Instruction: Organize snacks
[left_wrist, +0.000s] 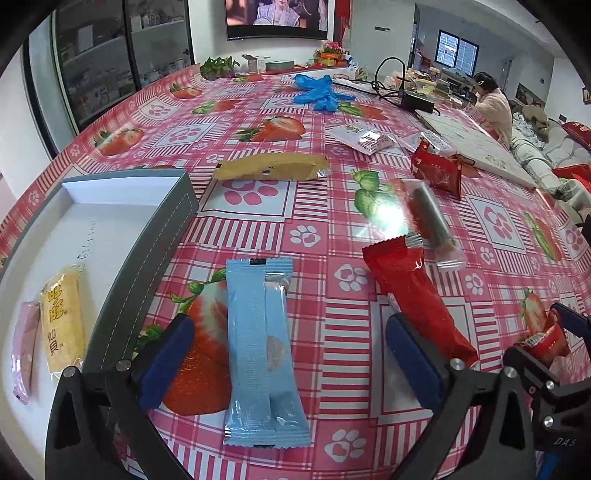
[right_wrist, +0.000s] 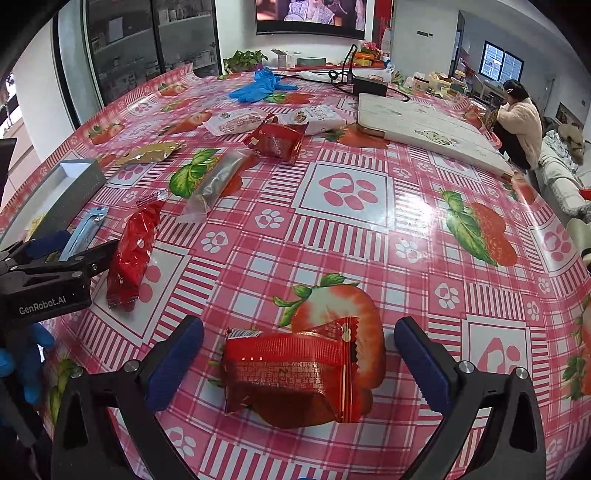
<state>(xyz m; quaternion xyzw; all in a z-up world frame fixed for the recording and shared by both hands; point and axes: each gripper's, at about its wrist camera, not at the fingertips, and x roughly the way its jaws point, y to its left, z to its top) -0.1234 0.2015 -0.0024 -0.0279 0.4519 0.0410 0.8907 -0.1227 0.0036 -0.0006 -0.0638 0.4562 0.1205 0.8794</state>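
With its blue-padded jaws spread wide, my left gripper (left_wrist: 291, 358) hangs over a long pale blue foil snack packet (left_wrist: 263, 354) that lies flat on the pink strawberry-print tablecloth (left_wrist: 332, 206), between the pads and touching neither. Just left of it stands a grey tray with a white inside (left_wrist: 122, 206), holding a yellow rice-cracker packet (left_wrist: 62, 325) and a pink packet (left_wrist: 25, 350) side by side. Right of the blue packet lies a long red wrapper (left_wrist: 417, 299). My right gripper (right_wrist: 299, 365) is likewise spread, its pads either side of a crumpled red foil snack pouch (right_wrist: 291, 373) resting on the cloth, not pinched. Farther off lie a mustard-yellow packet (left_wrist: 271, 167) and blue gloves (left_wrist: 317, 90).
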